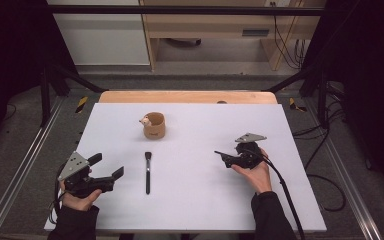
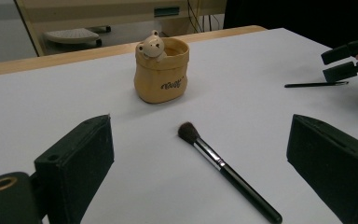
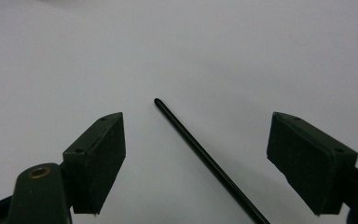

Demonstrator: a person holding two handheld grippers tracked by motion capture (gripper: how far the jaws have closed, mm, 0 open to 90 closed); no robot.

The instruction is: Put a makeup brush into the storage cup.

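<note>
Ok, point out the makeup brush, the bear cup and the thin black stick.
makeup brush [image 2: 223,165], left gripper view, on its metal collar and handle.
bear cup [image 2: 164,79], left gripper view, on its yellow front wall.
thin black stick [image 3: 200,151], right gripper view, on its shaft.

I've got a white counter [image 1: 190,200] here. On it stands a tan pot [image 1: 154,126], a brush [image 1: 148,172] lies flat just below it, and a thin black stick [image 3: 205,158] lies off right.
</note>
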